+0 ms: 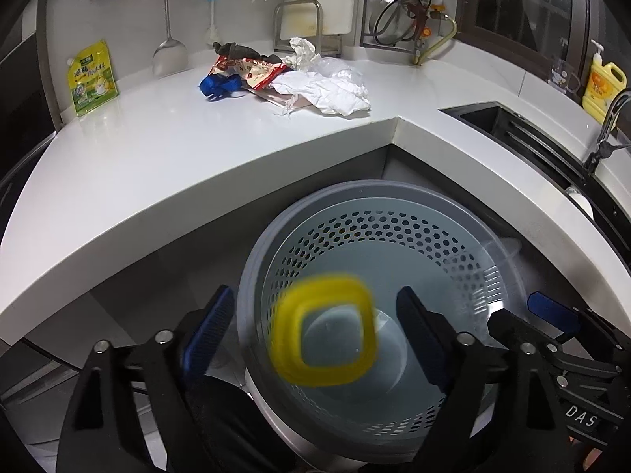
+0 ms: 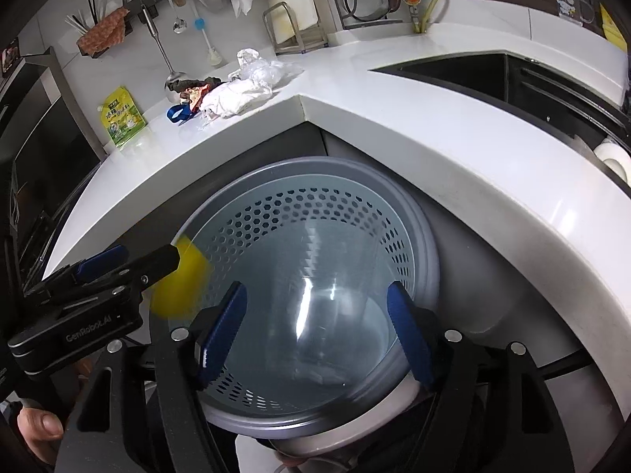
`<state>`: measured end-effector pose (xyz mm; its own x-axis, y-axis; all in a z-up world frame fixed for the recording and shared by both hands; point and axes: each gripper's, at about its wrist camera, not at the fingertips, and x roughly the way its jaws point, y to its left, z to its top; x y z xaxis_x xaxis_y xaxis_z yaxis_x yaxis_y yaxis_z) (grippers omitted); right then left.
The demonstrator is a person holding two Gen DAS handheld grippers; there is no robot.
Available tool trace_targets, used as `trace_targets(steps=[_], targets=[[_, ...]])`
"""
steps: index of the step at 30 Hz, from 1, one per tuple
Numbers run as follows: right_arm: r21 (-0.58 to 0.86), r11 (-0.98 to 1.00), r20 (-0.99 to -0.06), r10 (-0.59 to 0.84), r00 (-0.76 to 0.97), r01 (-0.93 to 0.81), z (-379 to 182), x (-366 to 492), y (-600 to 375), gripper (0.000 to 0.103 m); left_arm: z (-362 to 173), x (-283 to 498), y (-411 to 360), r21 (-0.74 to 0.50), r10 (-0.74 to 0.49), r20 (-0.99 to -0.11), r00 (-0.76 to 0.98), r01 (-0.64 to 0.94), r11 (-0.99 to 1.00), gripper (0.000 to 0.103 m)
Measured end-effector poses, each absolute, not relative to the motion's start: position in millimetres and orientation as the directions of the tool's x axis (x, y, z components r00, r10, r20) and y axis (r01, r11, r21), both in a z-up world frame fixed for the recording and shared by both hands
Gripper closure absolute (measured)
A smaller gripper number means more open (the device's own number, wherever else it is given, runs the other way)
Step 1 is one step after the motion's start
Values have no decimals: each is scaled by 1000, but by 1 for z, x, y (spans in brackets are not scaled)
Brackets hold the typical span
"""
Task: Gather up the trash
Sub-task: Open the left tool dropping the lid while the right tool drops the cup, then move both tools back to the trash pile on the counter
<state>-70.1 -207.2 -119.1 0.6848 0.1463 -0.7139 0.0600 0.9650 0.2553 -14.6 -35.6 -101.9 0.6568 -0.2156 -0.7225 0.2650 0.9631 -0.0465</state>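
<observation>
A grey perforated trash bin stands on the floor below the counter corner; it also shows in the right wrist view. My left gripper is open above the bin. A blurred yellow cup is in the air between its fingers, touching neither. In the right wrist view the yellow cup is a blur at the bin's left rim, by the left gripper's finger. My right gripper is open over the bin, with a blurred clear plastic cup between its fingers. A trash pile of crumpled paper, wrappers and a blue piece lies on the counter.
A white L-shaped countertop wraps around the bin. A dark sink is at the right, with a yellow soap bottle behind it. A green-yellow pouch leans on the back wall. Utensils, a cutting board and a rack stand at the back.
</observation>
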Motion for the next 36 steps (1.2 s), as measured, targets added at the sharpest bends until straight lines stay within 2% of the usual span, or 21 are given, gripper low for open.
trace_targets(steps=[10,19,36], targets=[[252,965,-718,136,682,73,-121,-71,-209,33,-103,-13,-31,-47,-207,-727,654,253,966,15],[247,966,-710,126,693,77,-119,-74,-210,31,-96,-20,-24,-15,-186,-698,692,245,969,7],[214,974,-696,99,711,73,-108,-70,-204,30,-78,-14,-2,-23,-153,-664,732,185,983,6]])
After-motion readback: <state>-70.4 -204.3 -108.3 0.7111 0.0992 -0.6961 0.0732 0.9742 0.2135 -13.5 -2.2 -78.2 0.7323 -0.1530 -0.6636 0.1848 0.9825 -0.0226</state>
